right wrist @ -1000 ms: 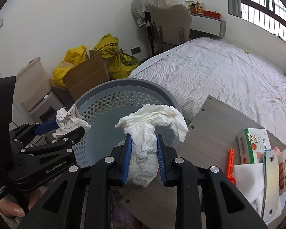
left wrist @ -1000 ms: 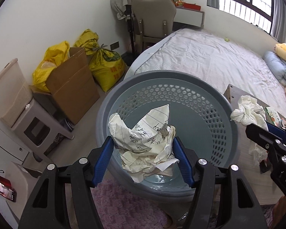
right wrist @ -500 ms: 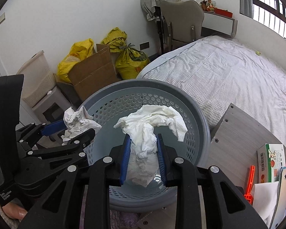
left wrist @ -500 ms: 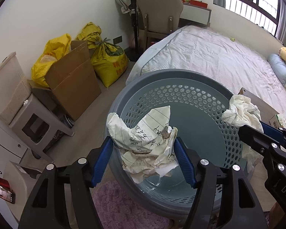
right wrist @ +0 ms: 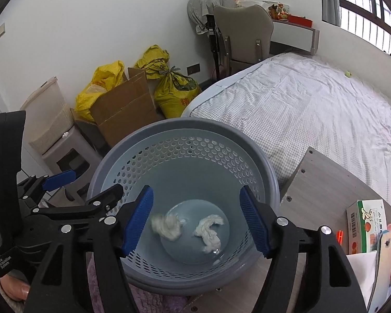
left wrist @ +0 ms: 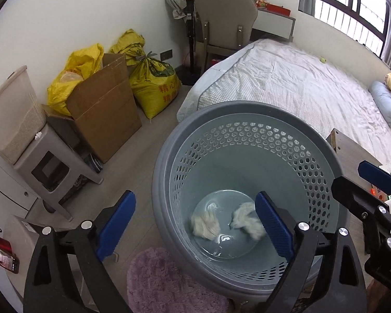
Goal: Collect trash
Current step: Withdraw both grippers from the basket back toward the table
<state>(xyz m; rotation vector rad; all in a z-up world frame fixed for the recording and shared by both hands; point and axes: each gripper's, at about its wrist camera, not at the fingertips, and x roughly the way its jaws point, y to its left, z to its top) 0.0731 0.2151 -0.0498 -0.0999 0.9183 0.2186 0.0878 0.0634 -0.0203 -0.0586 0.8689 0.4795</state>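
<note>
Left wrist view, left gripper (left wrist: 195, 224) fingers spread wide and empty above the grey basket (left wrist: 169, 156), two crumpled paper wads (left wrist: 205, 224) on its floor, right wrist view, right gripper (right wrist: 196, 221) fingers also wide apart over the basket (right wrist: 258, 140), both wads (right wrist: 209, 232) lying apart at the bottom, worktop (right wrist: 323, 177) just beside the basket

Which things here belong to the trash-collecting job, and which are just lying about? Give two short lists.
Part of the job:
grey perforated basket
crumpled paper, lying in the basket
white tissue wad, beside it
left gripper, fingers apart
right gripper, fingers apart

Just lying about:
cardboard box
yellow sacks
chair
bed
green carton
</note>
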